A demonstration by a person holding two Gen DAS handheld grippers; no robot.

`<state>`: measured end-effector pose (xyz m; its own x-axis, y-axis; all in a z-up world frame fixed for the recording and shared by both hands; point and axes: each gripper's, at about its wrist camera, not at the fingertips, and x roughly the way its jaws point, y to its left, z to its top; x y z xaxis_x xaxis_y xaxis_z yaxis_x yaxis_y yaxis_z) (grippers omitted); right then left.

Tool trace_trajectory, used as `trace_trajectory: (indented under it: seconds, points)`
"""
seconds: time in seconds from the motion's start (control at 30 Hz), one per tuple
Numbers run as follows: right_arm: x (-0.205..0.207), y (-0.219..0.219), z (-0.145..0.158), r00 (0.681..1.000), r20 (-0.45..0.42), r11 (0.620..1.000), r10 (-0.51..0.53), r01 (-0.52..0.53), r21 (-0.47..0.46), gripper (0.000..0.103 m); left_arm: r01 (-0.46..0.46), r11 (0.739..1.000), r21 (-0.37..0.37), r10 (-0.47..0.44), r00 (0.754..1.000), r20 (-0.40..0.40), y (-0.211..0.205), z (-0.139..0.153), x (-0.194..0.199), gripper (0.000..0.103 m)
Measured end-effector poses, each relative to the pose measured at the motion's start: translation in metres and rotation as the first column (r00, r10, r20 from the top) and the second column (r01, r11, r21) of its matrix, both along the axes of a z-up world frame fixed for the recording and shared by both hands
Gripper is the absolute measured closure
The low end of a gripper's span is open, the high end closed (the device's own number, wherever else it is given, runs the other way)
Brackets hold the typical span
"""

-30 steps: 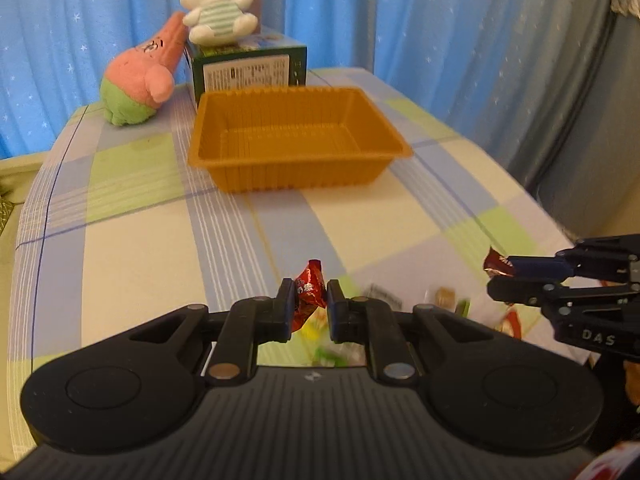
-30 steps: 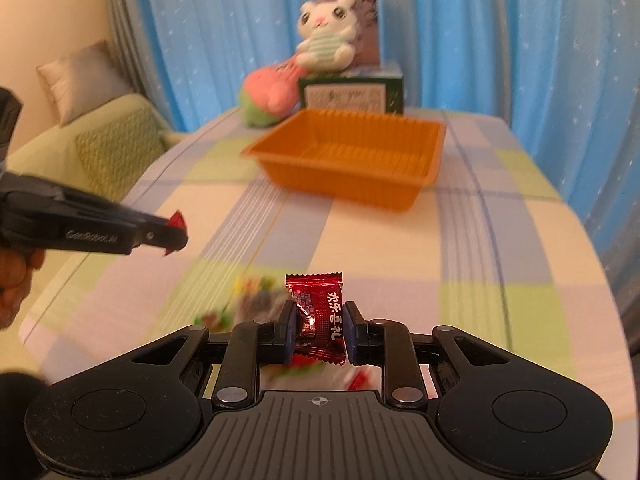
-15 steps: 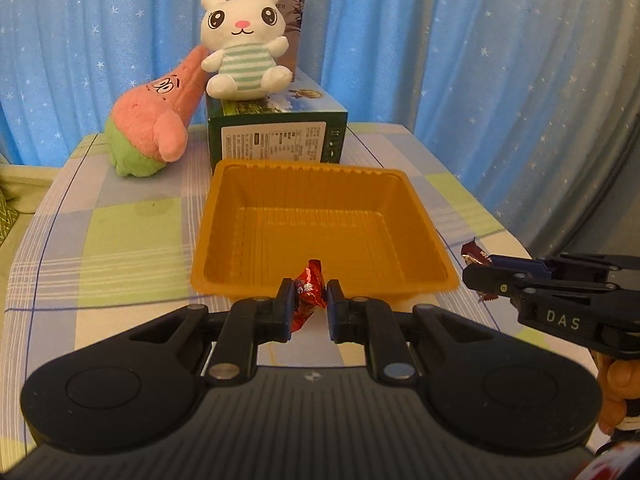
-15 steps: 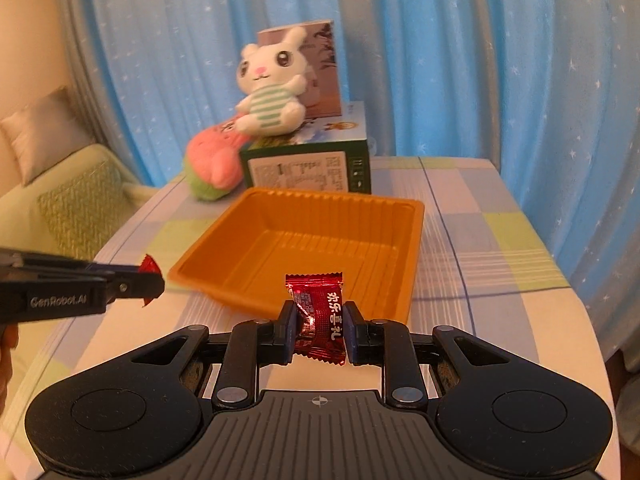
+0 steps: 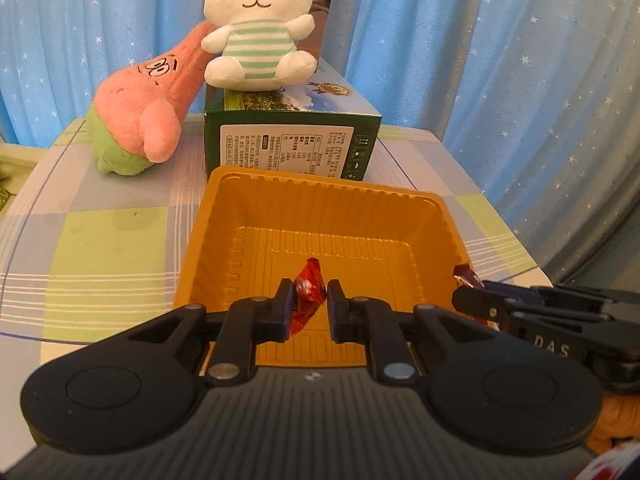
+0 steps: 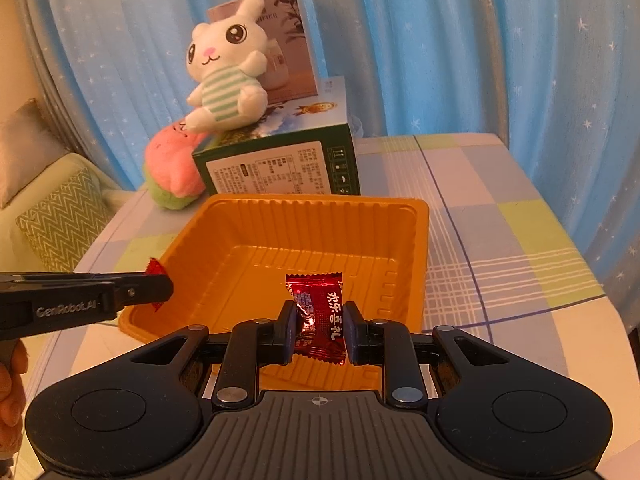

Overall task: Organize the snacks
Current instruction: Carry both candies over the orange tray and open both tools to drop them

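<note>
An orange plastic tray (image 5: pixel 404 204) (image 6: pixel 416 220) stands on the checked tablecloth, with nothing lying in it. My left gripper (image 5: pixel 307 304) is shut on a small red wrapped candy (image 5: pixel 308 290) and holds it above the tray's near part. My right gripper (image 6: pixel 319 326) is shut on a dark red candy packet (image 6: pixel 320 316) with white characters, also above the tray's near edge. The right gripper shows at the right of the left wrist view (image 5: pixel 472 296), the left gripper at the left of the right wrist view (image 6: pixel 160 288).
A green carton (image 5: pixel 288 140) (image 6: pixel 280 168) stands just behind the tray with a white bunny plush (image 5: pixel 256 28) (image 6: pixel 224 76) on it. A pink and green plush (image 5: pixel 140 120) (image 6: pixel 172 172) lies to its left. Blue curtains hang behind. A sofa (image 6: pixel 52 208) is at the left.
Both grippers have moved forward from the near table to over the tray, each still holding its candy. The loose snacks on the near table have dropped out of view.
</note>
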<state>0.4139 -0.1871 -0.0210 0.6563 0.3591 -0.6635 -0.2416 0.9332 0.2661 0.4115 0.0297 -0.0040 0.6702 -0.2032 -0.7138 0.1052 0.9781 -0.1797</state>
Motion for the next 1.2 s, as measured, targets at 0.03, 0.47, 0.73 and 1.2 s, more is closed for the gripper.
trace_trajectory:
  seconds: [0.03,0.47,0.73,1.2]
  points:
    - [0.001,0.000,-0.002,1.000,0.000,1.000,0.003,-0.003,0.002,0.078,-0.006,1.000,-0.003,0.006,1.000,-0.008,0.001,-0.003,0.004,0.079]
    - [0.009,-0.005,-0.008,1.000,-0.026,1.000,-0.009,0.010,0.025,0.078,-0.019,1.000,-0.002,0.019,1.000,-0.022,0.013,-0.015,-0.006,0.076]
    - [0.016,-0.010,0.000,0.999,-0.026,0.991,-0.028,0.031,0.128,0.051,-0.026,1.000,0.001,0.026,1.000,-0.012,0.017,-0.009,-0.020,0.072]
    - [-0.072,-0.034,0.034,0.997,0.008,0.995,-0.080,0.080,0.065,0.036,-0.068,0.997,-0.035,0.069,0.997,0.021,0.022,0.020,-0.101,0.057]
